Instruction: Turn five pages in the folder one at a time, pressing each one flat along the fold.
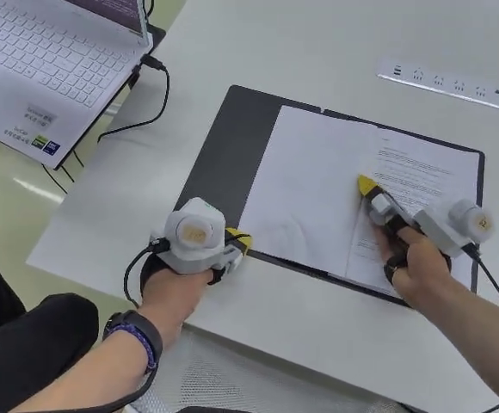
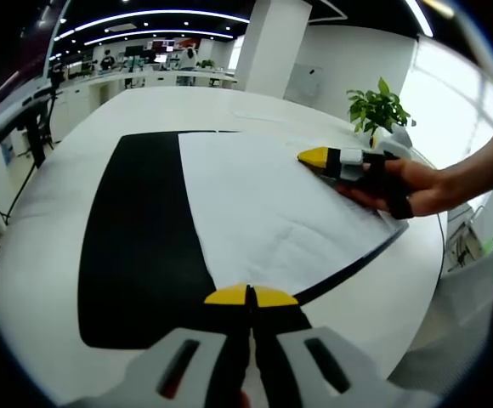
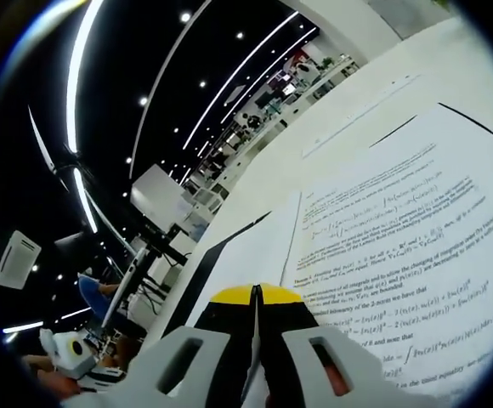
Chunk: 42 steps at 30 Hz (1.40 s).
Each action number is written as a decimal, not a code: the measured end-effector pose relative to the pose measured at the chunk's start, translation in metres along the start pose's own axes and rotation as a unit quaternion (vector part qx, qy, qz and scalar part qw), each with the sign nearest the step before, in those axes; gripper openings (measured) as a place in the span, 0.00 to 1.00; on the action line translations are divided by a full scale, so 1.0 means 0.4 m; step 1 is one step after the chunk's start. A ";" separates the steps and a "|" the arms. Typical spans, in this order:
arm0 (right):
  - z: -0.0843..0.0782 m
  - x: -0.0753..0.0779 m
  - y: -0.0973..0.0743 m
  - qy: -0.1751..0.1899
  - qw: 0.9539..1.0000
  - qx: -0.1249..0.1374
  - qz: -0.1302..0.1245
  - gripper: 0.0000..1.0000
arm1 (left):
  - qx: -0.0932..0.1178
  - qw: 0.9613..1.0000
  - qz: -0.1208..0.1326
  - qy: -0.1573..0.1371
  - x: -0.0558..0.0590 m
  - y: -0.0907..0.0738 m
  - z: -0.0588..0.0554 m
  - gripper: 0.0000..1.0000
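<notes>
Lying open on the white worktop (image 1: pixel 318 52), the black folder (image 1: pixel 224 155) is seen whole in the head view. A blank sheet (image 1: pixel 305 189) is spread over the middle, and a printed page (image 1: pixel 426 176) is on the right half. A white laptop (image 1: pixel 52 69), a dark cable (image 1: pixel 150 107) plugged into its side, and a white power strip (image 1: pixel 452 86) beyond the folder are also taken in from the head view. The print is blurred there but can be read as lines of text and formulas in the right gripper view. A potted plant (image 2: pixel 378 106) past the worktop's far edge is caught in the left gripper view.

A stack of sheets is held inside the folder. The bare black inside cover is exposed to the left of the blank sheet.

The left gripper (image 1: pixel 237 243) is gripped in the left hand (image 1: pixel 176 288), low at the folder's near edge. Its yellow-tipped fingers (image 2: pixel 229 296) are closed together with nothing between them, just before the blank sheet's near corner. A dark watch (image 1: pixel 133 331) is worn on that wrist.

The right gripper (image 1: pixel 366 184) is held in the right hand (image 1: pixel 417 262) and pointed away from the person. Its fingers (image 3: pixel 234 295) are likewise pressed together and empty, and the tips are set on the paper at the fold between the blank sheet and the printed page.
</notes>
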State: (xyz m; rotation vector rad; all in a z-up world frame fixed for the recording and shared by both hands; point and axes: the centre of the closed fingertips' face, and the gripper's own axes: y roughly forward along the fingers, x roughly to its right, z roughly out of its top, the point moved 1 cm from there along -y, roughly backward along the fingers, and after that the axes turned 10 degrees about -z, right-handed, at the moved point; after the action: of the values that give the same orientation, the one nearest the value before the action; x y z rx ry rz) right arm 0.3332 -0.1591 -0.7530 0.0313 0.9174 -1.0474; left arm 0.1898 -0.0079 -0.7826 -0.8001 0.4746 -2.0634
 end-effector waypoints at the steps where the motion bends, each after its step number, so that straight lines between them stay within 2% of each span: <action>1: -0.003 -0.001 -0.004 -0.002 1.000 0.000 -0.001 0.00 | 0.000 1.000 0.000 0.000 0.000 0.000 0.000 0.00; 6: -0.023 0.001 -0.038 0.006 1.000 0.000 -0.003 0.00 | -0.003 1.000 -0.001 0.003 0.001 0.001 0.000 0.00; 11: -0.052 -0.013 -0.066 -0.011 1.000 -0.018 0.009 0.00 | -0.001 1.000 -0.001 0.000 0.001 0.000 0.000 0.00; 17: -0.078 -0.017 -0.094 -0.014 1.000 -0.024 0.011 0.00 | 0.000 1.000 -0.001 -0.002 0.001 0.000 0.000 0.00; 21: -0.091 -0.007 -0.101 -0.021 0.999 -0.035 0.017 0.00 | 0.003 1.000 0.001 -0.010 0.001 0.000 0.000 0.00; 24: -0.116 -0.009 -0.118 -0.041 0.998 -0.051 0.023 0.00 | 0.005 1.000 0.000 -0.010 0.000 0.000 0.000 0.00; 30: -0.144 0.001 -0.138 -0.045 0.997 -0.058 0.025 0.00 | 0.003 1.000 -0.002 -0.004 0.000 0.000 0.001 0.00; 42: -0.195 -0.009 -0.176 -0.065 0.994 -0.079 0.031 0.00 | 0.001 1.000 -0.009 -0.002 0.000 -0.002 0.001 0.00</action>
State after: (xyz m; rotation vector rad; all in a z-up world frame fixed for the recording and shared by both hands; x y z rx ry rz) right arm 0.2301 -0.1607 -0.7735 -0.1388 0.8723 -0.9063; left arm 0.1897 -0.0075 -0.7818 -0.8096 0.4640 -2.0771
